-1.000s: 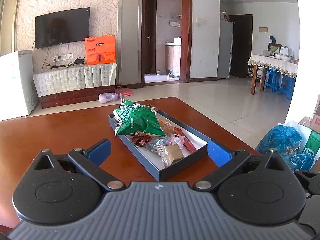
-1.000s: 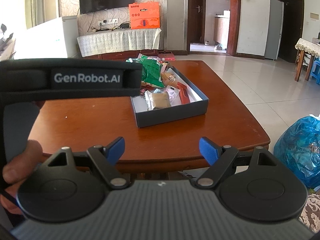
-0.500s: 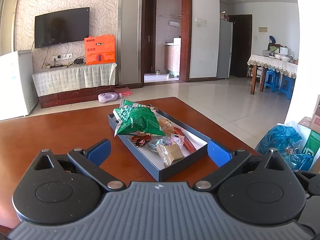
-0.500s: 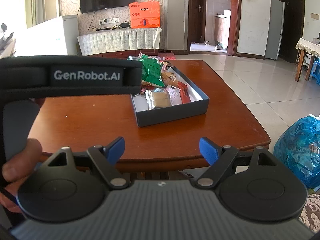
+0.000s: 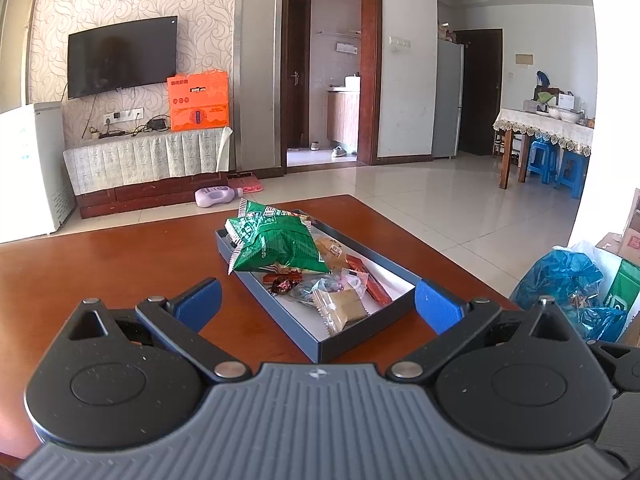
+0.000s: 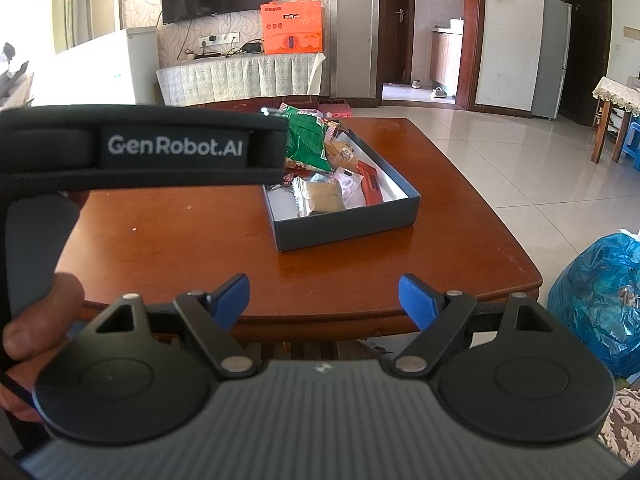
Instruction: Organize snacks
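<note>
A dark blue box (image 5: 360, 340) (image 6: 344, 228) sits on the brown wooden table (image 5: 100, 272) (image 6: 180, 240). It holds green snack bags (image 5: 276, 240) (image 6: 306, 142), a tan wrapped biscuit (image 5: 346, 306) (image 6: 320, 196), a red bar (image 5: 368, 280) (image 6: 370, 186) and small candies (image 5: 280, 282). My left gripper (image 5: 318, 304) is open and empty, just short of the box's near corner. My right gripper (image 6: 324, 300) is open and empty, held back at the table's near edge. The left gripper's body and strap (image 6: 160, 146) hide part of the box in the right wrist view.
A blue plastic bag (image 5: 560, 276) (image 6: 600, 296) and cartons (image 5: 628, 236) lie on the floor right of the table. A TV stand with an orange box (image 5: 198, 100) is at the far wall. A white freezer (image 5: 28, 172) stands left.
The right wrist view has drifted slightly, with the box sitting a little higher in it. The left gripper has not visibly moved. Both grippers stay open.
</note>
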Demonstrator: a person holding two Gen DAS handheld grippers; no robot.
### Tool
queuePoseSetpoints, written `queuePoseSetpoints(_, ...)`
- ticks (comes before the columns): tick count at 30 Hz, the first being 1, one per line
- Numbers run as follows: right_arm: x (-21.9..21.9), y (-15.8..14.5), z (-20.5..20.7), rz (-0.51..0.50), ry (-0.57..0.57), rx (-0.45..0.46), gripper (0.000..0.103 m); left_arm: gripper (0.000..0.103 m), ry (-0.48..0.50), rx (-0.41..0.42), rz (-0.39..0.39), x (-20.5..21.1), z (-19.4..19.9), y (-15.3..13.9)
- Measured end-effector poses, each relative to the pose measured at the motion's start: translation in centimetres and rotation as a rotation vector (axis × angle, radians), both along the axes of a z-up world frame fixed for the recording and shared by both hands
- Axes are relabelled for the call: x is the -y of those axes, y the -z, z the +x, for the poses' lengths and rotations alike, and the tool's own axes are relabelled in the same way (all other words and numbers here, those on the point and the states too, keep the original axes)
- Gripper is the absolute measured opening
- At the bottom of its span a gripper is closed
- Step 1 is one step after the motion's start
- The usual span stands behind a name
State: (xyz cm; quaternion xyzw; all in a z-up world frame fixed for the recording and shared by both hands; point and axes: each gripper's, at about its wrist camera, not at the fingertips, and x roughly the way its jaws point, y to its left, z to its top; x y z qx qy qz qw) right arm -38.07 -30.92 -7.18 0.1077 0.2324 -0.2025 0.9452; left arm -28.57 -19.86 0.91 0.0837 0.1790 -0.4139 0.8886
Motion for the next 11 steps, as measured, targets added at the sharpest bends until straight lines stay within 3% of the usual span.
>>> queuePoseSetpoints(11,-0.03,-0.06,0.03,0.000,0.001,-0.001,0.084,0.103,0.003,-0.006,-0.016,0.04,-0.07,0.17)
